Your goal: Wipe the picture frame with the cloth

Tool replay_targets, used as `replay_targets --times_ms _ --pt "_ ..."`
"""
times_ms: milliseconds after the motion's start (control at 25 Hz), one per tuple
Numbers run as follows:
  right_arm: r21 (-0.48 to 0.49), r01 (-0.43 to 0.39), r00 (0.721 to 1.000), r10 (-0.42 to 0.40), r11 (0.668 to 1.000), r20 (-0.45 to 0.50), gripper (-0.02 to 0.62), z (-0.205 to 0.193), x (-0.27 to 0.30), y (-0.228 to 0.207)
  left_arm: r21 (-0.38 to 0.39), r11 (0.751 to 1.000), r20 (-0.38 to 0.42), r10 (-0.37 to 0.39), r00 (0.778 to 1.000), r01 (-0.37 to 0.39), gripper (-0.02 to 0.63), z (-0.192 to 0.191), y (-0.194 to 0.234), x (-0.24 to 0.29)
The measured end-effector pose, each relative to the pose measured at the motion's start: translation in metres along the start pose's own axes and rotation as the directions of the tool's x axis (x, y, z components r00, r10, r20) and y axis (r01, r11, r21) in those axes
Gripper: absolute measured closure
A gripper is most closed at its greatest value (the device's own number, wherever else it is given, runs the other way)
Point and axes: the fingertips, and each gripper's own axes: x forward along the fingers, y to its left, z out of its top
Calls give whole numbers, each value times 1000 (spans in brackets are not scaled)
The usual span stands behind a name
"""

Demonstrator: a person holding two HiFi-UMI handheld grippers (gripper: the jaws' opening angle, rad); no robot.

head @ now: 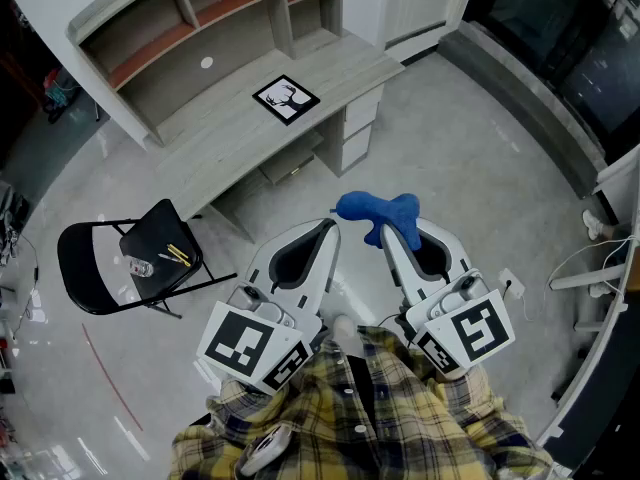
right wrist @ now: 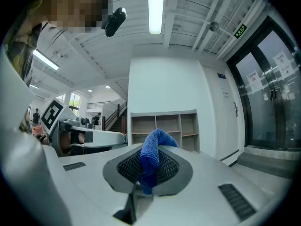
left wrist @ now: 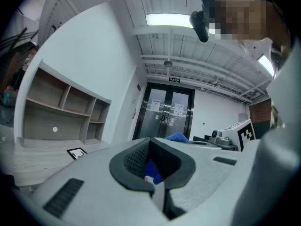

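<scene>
The picture frame (head: pixel 287 99), black-edged with a deer-head print, lies flat on the pale desk (head: pixel 230 133) far ahead; it is small in the left gripper view (left wrist: pixel 76 152). My right gripper (head: pixel 387 234) is held above the floor, shut on a blue cloth (head: pixel 378 211) that bunches out past its tips. The right gripper view has the cloth (right wrist: pixel 151 155) pinched between the dark pads of that gripper (right wrist: pixel 148 169). My left gripper (head: pixel 328 230) is beside it, jaws together with nothing held (left wrist: pixel 151 163). Both are well short of the desk.
A shelf unit (head: pixel 190 18) stands on the back of the desk. Drawers (head: pixel 358 123) sit under its right end. A black folding chair (head: pixel 135 263) with small items on its seat stands at the left. A socket and cables (head: pixel 512 286) lie on the floor at right.
</scene>
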Motion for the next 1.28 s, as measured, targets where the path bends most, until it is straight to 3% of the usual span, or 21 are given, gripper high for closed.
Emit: replay_targets --times_ms 720,960,1280 --pt "37 -16 1000 16 999 2 554 -12 -24 -27 5 1000 2 22 1000 -22 601 -9 -17 23" --pt "64 -21 1000 23 998 -21 554 -22 6 -48 -5 999 -14 37 999 -37 601 -9 13 49" --pt "54 -32 998 35 998 -44 554 -20 92 -94 -11 1000 0 28 1000 -28 601 12 85 114"
